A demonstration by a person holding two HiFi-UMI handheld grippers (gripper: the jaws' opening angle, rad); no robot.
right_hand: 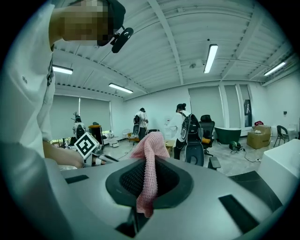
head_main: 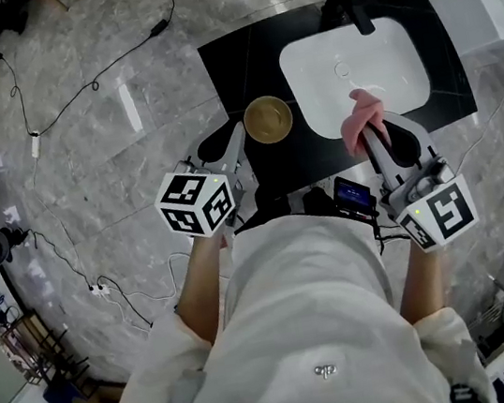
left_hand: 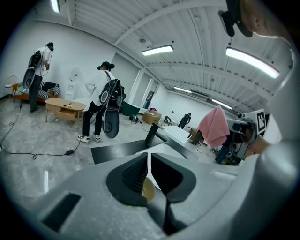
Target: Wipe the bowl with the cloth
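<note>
Overhead, right tool (head_main: 370, 132) clamps a pink cloth (head_main: 360, 114); left tool (head_main: 240, 136), closed, points at a brown bowl (head_main: 267, 119) on the black worktop (head_main: 239, 60).

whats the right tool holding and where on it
The right tool pinches the pink cloth partway along: a short end hangs behind the jaws, the rest bunches beyond them.

My left grey two-jaw gripper (head_main: 240, 137) points away from me and slightly down, its jaws pressed together. My right grey two-jaw gripper (head_main: 370, 130), beside it, clamps a pink knitted cloth (head_main: 359, 115). Both forearms reach forward.
</note>
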